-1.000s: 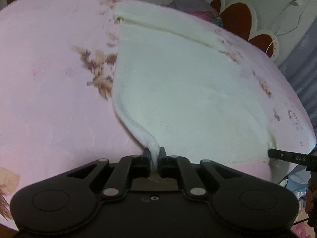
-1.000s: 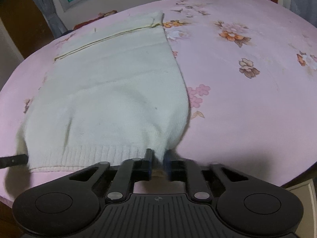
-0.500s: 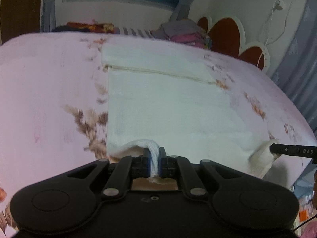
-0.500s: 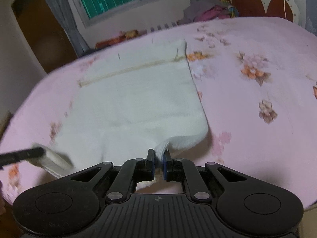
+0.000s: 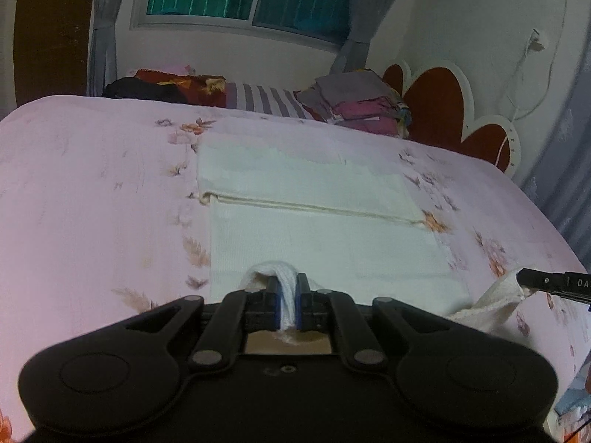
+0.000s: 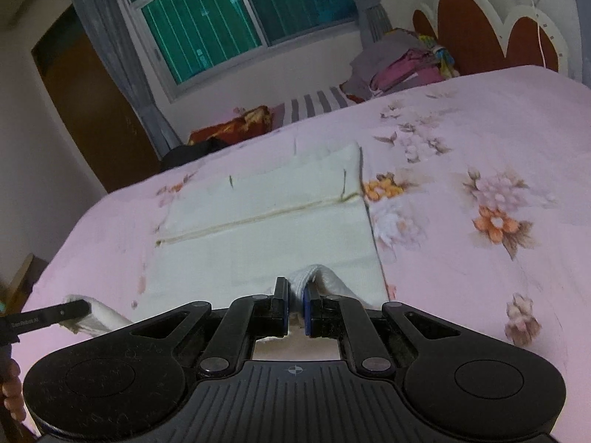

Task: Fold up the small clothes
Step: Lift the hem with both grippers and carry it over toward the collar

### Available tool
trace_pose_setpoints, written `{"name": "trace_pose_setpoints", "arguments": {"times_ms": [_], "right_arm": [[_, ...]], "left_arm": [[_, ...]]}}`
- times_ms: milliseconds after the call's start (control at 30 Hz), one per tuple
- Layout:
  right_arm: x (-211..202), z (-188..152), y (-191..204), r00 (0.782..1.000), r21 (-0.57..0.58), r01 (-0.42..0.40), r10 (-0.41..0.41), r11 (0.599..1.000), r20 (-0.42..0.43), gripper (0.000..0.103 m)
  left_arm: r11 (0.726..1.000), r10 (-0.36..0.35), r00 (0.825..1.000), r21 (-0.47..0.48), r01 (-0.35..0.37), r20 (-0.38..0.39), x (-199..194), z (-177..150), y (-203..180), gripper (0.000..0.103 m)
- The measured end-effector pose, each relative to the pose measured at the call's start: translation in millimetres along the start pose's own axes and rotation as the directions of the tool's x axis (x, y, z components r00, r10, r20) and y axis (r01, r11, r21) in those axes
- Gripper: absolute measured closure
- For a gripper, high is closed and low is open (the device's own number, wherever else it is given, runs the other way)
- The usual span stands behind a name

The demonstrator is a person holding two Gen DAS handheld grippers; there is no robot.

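Note:
A cream knitted garment (image 5: 317, 229) lies flat on the pink flowered bed; it also shows in the right wrist view (image 6: 266, 236). My left gripper (image 5: 289, 306) is shut on the garment's near left corner, lifted off the bed. My right gripper (image 6: 294, 308) is shut on the near right corner, also lifted. The right gripper's tip (image 5: 546, 281) shows at the right edge of the left wrist view with cloth hanging from it. The left gripper's tip (image 6: 55, 315) shows at the left of the right wrist view. The near hem between them is hidden behind the gripper bodies.
The pink bedspread (image 5: 92, 203) spreads wide on both sides. A pile of folded clothes (image 5: 362, 110) sits at the far end by the red and white headboard (image 5: 443, 110). Dark and striped cloths (image 5: 207, 92) lie along the far edge under the window.
Both grippers have lifted the garment's near corners and carried them forward over the garment. The views have tilted up, so the window and wall now show.

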State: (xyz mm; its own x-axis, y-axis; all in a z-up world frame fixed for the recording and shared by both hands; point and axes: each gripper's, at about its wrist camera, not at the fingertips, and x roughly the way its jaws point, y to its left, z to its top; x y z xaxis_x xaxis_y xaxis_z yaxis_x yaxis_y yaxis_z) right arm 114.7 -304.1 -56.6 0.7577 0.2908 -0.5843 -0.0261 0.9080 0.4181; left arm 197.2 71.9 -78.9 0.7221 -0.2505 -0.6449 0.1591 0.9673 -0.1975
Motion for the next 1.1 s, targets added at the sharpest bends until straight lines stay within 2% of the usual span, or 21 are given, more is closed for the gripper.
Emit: {"name": "trace_pose_setpoints", "arguments": {"times_ms": [433,767,1100], "right_arm": [[55,56,-2,0.998,0.005,-0.025,0.025,1.000,0.061,0.096],[111,111,-20,0.995,0.087,-0.053,0.045,0.995,0.088,0.096],[177,146,-35,0.998,0.136,-0.058,0.053,0.989,0.046,0.096]], "left_arm": [[0.999,0.024,0.998,-0.043,-0.022,0.052,54,55,15,0.096],[0.993,0.084,0.993,-0.085,-0.077,0.086,104,105,28,0.096],[0.987,0.138,0.990,-0.088,-0.135,0.035,161,137,30,0.097]]}}
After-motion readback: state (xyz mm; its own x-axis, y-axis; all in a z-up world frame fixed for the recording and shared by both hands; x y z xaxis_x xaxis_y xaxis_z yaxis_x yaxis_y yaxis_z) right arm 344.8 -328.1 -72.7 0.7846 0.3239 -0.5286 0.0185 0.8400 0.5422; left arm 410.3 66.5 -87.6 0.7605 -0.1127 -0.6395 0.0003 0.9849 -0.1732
